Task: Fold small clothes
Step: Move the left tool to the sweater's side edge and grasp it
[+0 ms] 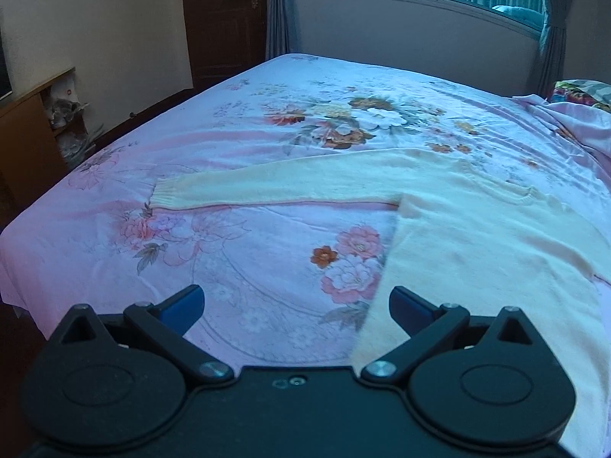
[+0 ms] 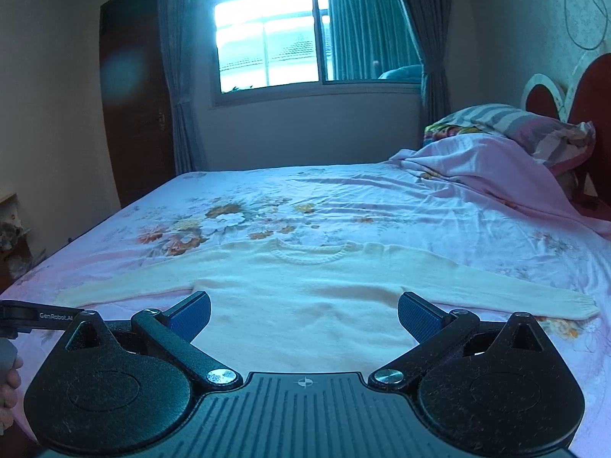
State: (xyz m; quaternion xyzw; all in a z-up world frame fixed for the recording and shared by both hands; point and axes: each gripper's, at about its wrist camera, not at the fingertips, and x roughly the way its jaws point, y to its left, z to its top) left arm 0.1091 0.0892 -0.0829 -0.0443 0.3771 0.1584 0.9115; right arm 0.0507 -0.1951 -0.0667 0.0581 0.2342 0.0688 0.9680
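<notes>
A cream knitted sweater (image 2: 305, 297) is laid flat on the bed (image 2: 382, 198), neckline turned away toward the window (image 2: 275, 34) and both sleeves stretched out sideways. It appears to have been spread this way so that each part can be reached and folded in turn; no fold is yet seen in it.

The left tongs (image 1: 296, 307) are held wide open and empty, above the floral sheet just beside the sweater's left side edge, with the left sleeve (image 1: 267, 187) lying ahead and its ribbed cuff (image 1: 164, 194) well apart from them. The right tongs (image 2: 303, 316) are likewise spread apart and grip nothing; they are centred over the lower body of the sweater, with the right sleeve (image 2: 496, 290) extending away to the side. Whether either pair is touching the cloth cannot be told.

This placement is judged to be a starting stance: each pair is kept open so that an edge of fabric can be taken. The knit is expected to be soft and to sag when lifted, so a firm pinch near a hem or cuff is likely required.

A crumpled pink cover (image 2: 477, 164) and a pillow (image 2: 508, 122) are heaped at the head of the bed, well clear of the sweater.
</notes>
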